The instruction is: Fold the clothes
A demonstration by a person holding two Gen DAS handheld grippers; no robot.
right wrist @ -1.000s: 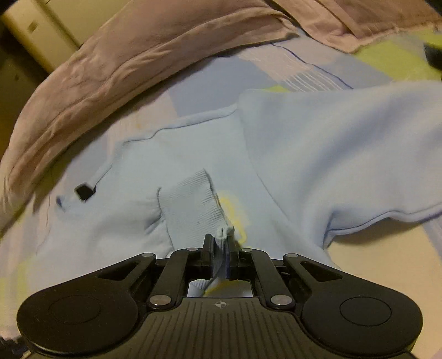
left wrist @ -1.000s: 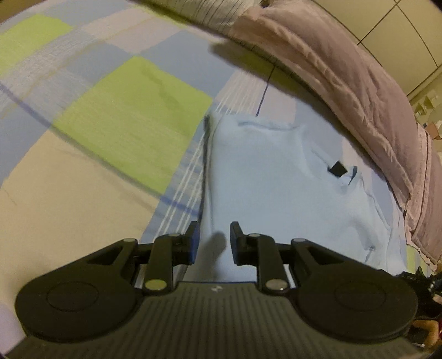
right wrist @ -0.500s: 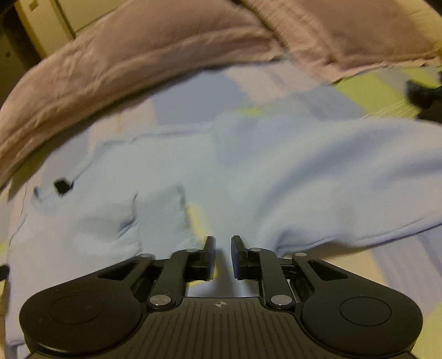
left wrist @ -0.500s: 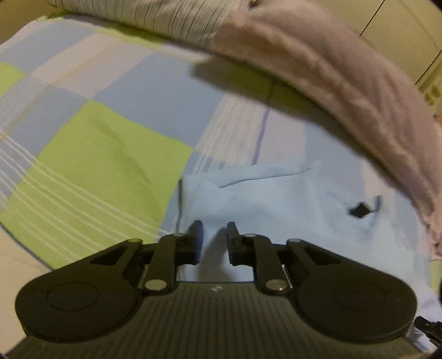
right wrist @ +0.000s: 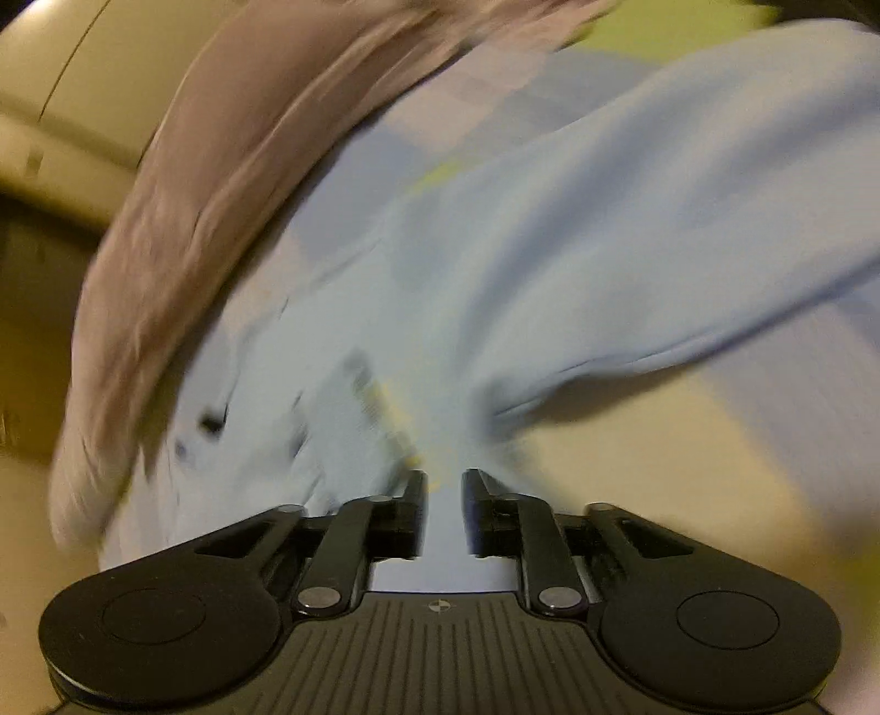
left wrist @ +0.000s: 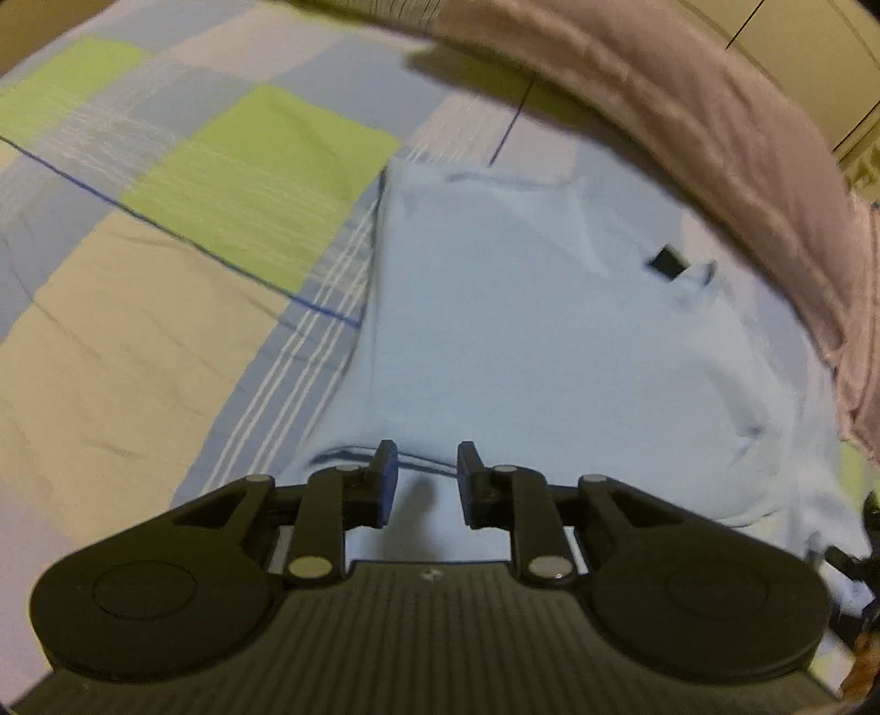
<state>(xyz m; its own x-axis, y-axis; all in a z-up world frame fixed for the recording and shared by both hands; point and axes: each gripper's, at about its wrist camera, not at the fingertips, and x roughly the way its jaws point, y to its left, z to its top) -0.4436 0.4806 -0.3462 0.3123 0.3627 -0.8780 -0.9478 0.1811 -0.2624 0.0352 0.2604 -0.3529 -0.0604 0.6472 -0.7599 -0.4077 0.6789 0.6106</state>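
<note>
Grippers both hang apart and empty: my left gripper (left wrist: 422, 467) and my right gripper (right wrist: 443, 489) above the blue sweatshirt (left wrist: 539, 352) on the bed (left wrist: 137, 352).

- The place is a bedroom in a home.
- A bed (left wrist: 137, 352) fills the view, covered by a patchwork sheet (left wrist: 264, 181) in green, blue, cream and striped squares.
- A mauve quilt (left wrist: 687, 121) lies bunched along the far side of the bed.
- Pale panelled cupboard doors (left wrist: 814, 49) with dark seams stand behind the quilt.
- A light blue sweatshirt (left wrist: 522, 330) lies spread on the sheet.
</note>
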